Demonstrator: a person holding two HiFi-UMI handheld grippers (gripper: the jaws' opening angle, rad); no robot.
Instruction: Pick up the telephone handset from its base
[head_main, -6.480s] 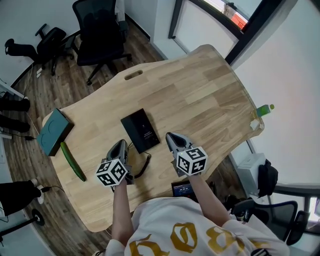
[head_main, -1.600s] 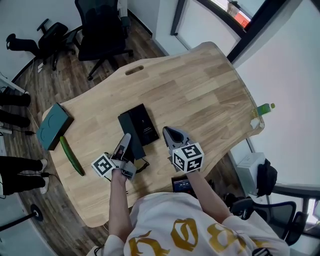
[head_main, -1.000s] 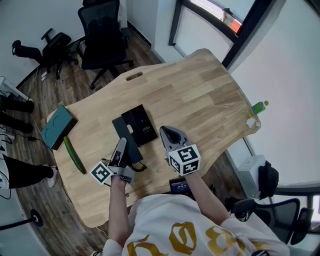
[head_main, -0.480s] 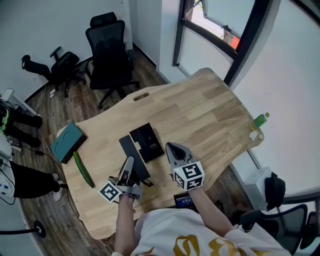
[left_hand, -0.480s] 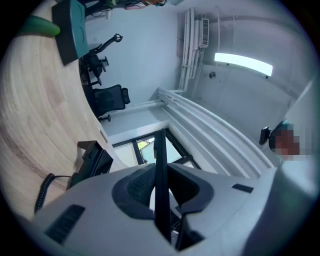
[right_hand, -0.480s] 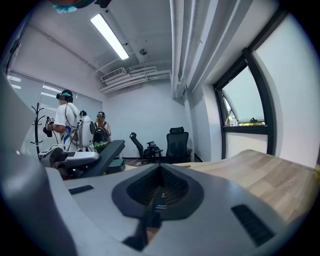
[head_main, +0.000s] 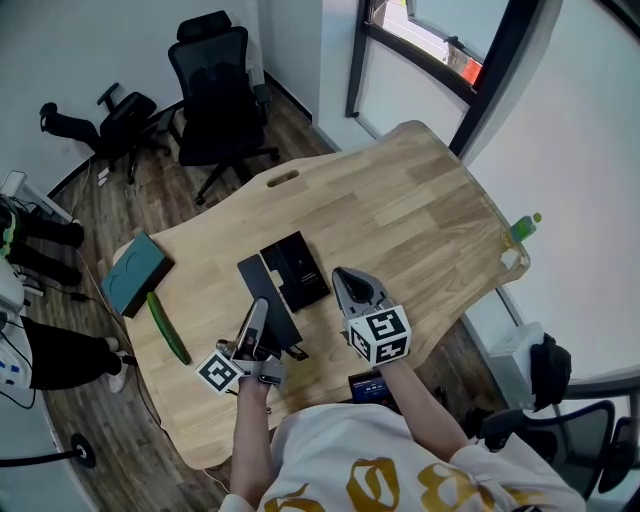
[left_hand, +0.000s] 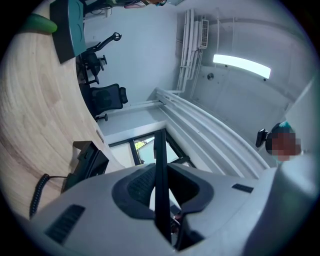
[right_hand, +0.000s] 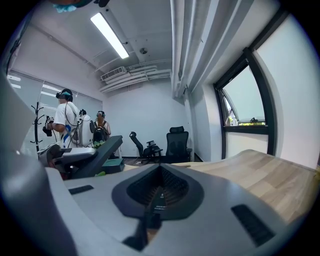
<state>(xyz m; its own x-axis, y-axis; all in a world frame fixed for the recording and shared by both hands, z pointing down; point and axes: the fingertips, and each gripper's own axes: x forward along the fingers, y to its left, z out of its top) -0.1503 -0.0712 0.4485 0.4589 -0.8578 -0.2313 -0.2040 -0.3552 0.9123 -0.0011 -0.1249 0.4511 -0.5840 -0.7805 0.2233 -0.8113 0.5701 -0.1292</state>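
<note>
The wooden table stands in an office room with a dark wood floor, black chairs and a large window. The left gripper is pinching the handset across its thin sides, and in the left gripper view the handset appears as a narrow dark bar clamped between the two pads. The handset is off the telephone base, which lies on the table just ahead of this gripper and a little to its right. The handset appears raised and tilted, with its far end reaching beyond the jaws toward the base. The coiled cord runs along the table on this gripper's side of the base, and the frames do not show how much slack it has. The right gripper hovers on the other side of the base with its jaws pressed together on nothing. To do this step well, the grip probably must stay firm, because the bar is long and held near one end, so it may swing or slip. A lift straight up and a little back toward the person seems best, slow enough that the cord does not drag the base. The cucumber and the teal box, both off to the left gripper's left, are well apart and should not disturb.
</note>
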